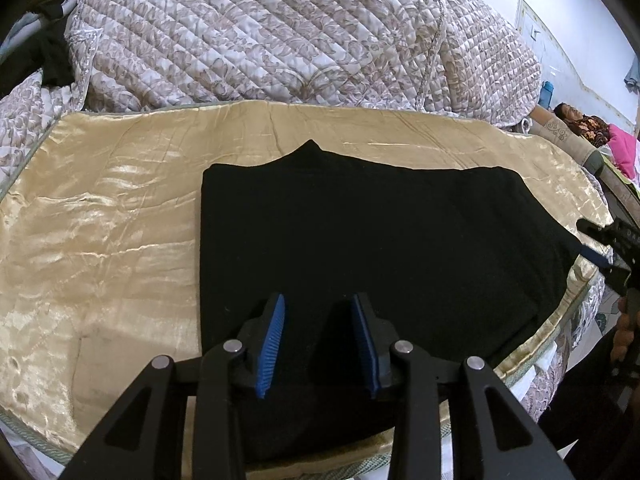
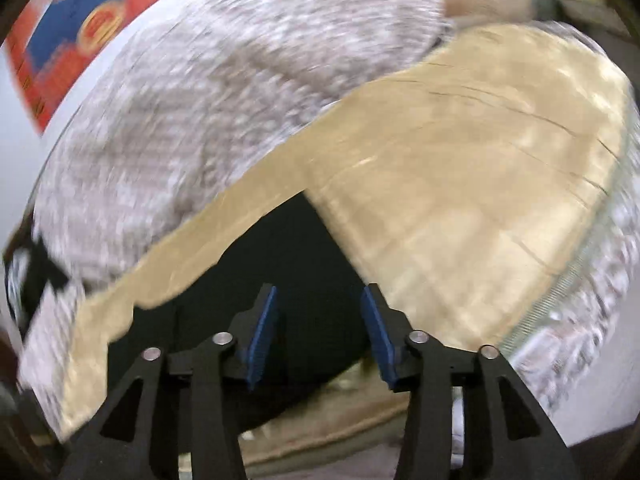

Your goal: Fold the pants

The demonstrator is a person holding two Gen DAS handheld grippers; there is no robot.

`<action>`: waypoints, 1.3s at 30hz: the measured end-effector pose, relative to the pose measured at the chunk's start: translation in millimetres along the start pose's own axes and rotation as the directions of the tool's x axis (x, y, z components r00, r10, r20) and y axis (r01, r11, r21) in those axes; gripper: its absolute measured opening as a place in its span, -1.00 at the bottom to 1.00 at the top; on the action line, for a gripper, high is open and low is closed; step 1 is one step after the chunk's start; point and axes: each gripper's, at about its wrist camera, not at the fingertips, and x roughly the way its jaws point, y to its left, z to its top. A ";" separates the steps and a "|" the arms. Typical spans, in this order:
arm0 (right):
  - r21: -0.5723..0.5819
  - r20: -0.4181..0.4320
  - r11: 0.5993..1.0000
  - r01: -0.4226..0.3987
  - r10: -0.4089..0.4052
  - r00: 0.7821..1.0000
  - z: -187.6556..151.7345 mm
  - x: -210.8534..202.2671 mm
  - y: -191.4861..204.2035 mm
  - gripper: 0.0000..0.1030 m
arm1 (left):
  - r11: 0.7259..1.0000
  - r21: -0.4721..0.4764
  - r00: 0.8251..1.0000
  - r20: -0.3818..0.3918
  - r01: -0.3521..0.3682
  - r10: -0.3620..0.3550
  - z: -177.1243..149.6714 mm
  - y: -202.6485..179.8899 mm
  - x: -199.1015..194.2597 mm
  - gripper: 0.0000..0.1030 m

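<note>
A home bedroom: a bed point(image 1: 100, 240) is wearing a shiny gold sheet, with a quilted floral bedspread point(image 1: 280, 40) lying heaped behind it. A person point(image 1: 580, 120) is reclining on cushions at the far right, against a pale wall point(image 1: 580, 32).

sheet point(image 1: 100, 216): gold satin, creased, spread over the bed | quilt point(image 1: 280, 36): floral, heaped behind sheet, touching its far edge | dark cloth point(image 1: 52, 60): far left, beside quilt | person point(image 1: 580, 120): lying far right, beyond quilt | pink fabric point(image 1: 624, 152): next to person | poster point(image 2: 72, 20): red-blue, on wall, blurred
</note>
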 end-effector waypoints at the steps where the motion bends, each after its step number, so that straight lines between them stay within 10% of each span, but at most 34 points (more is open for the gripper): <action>1: 0.017 -0.008 1.000 -0.005 0.005 1.000 -1.6 -0.8 -3.8 0.06 | 1.000 0.000 1.000 0.000 0.000 0.000 0.0 0.4 0.1 -0.27; 7: 0.108 -0.165 0.990 -0.095 0.112 0.980 -19.1 16.5 -12.3 0.06 | 1.000 -0.002 1.000 0.000 0.000 0.000 -0.9 0.0 0.0 -0.26; 16: 0.131 -0.114 0.985 -0.114 0.129 0.985 -2.7 33.2 -3.8 0.09 | 1.000 -0.004 1.000 0.000 0.002 -0.002 -0.9 0.2 0.2 -0.26; 26: 0.108 -0.154 0.985 -0.136 0.152 0.976 7.4 50.5 6.0 -0.46 | 0.999 -0.041 1.000 -0.004 0.019 -0.019 1.7 6.0 -3.2 -0.24; 39: -0.275 -0.168 0.899 -0.341 0.304 0.938 10.1 5.4 165.2 -0.55 | 0.964 -0.247 0.992 0.053 -0.100 0.117 14.3 80.5 -32.9 -0.24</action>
